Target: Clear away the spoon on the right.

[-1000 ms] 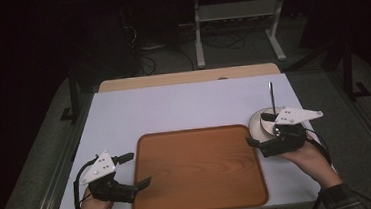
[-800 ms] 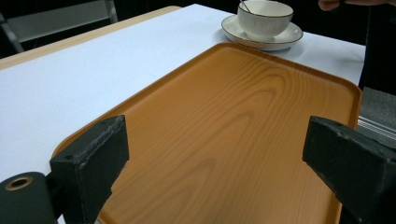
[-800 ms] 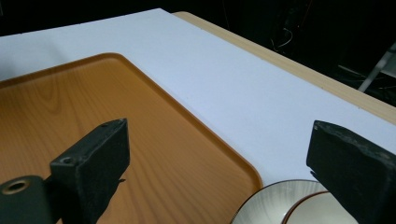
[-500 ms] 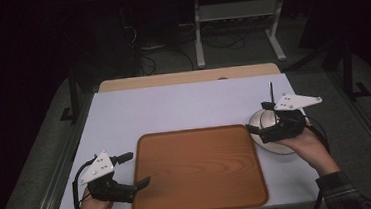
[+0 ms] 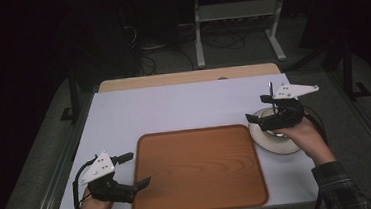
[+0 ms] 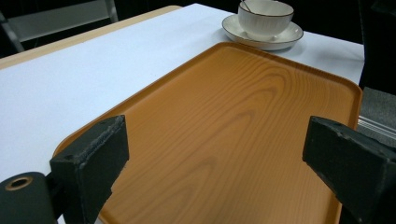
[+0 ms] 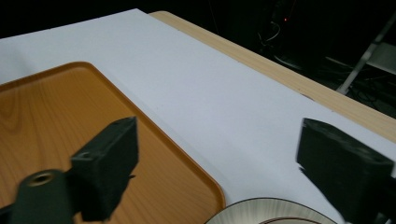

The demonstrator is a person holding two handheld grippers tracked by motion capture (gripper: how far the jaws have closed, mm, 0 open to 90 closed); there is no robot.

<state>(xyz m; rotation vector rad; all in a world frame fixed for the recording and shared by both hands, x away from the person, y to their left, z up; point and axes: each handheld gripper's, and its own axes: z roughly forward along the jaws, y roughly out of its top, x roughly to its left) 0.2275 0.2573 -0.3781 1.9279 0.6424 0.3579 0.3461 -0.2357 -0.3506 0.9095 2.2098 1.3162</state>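
Observation:
A wooden tray (image 5: pixel 198 168) lies in the middle of the white table. To its right stands a white saucer (image 5: pixel 272 145) with a spoon handle (image 5: pixel 271 93) rising above it; the left gripper view shows a white cup (image 6: pixel 265 16) on that saucer (image 6: pixel 280 39). My right gripper (image 5: pixel 258 110) hovers over the saucer, pointing left toward the tray. Its jaws are open and have just been closing a little, with nothing between them. My left gripper (image 5: pixel 134 169) stands open at the tray's near left corner, its jaws straddling the tray edge (image 6: pixel 93 135) without gripping it.
The white table top (image 5: pixel 173 105) ends in a wooden strip (image 5: pixel 186 77) at the far side. Behind it, on the dark floor, stand a metal rack (image 5: pixel 236 10) and loose cables. The saucer rim (image 7: pixel 266 210) sits just off the tray's corner (image 7: pixel 205 186).
My right hand has moved toward the far side of the table and risen slightly, from the saucer's near side to over it. The left hand has stayed where it was.

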